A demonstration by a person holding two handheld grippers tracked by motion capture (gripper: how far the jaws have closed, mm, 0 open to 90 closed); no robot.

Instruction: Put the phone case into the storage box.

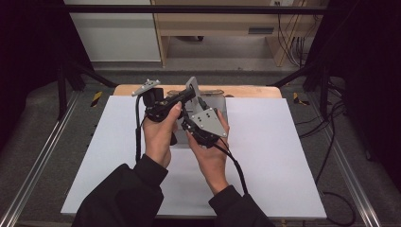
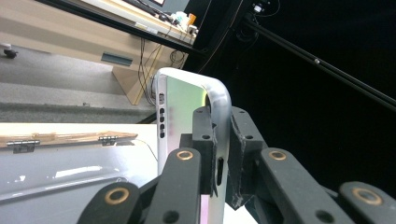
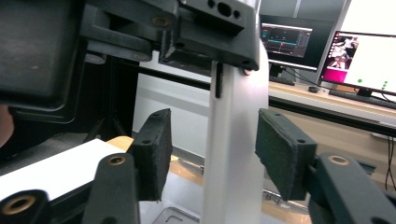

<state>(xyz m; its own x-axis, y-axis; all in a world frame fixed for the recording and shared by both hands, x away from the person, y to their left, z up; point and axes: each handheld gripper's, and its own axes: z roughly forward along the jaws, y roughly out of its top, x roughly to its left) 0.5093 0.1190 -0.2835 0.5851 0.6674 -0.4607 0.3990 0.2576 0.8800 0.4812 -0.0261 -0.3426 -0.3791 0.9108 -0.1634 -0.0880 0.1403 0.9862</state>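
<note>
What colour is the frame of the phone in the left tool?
Silver, with a rounded corner; the phone shows best in the left gripper view, clamped by the left tool.

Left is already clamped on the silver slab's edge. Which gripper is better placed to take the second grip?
Right. The right gripper already straddles the thin silver metal slab with rounded corners, its pads standing clear on both sides. The left gripper is shut on the slab's edge and looks busy steadying it.

- The phone (image 1: 192, 88) stands above the table's (image 1: 265, 156) far edge, at its middle.
- The left gripper (image 1: 182, 97) is on its left.
- The right gripper (image 1: 189, 124) is before it.
- A case (image 1: 218, 105) lies behind.
</note>
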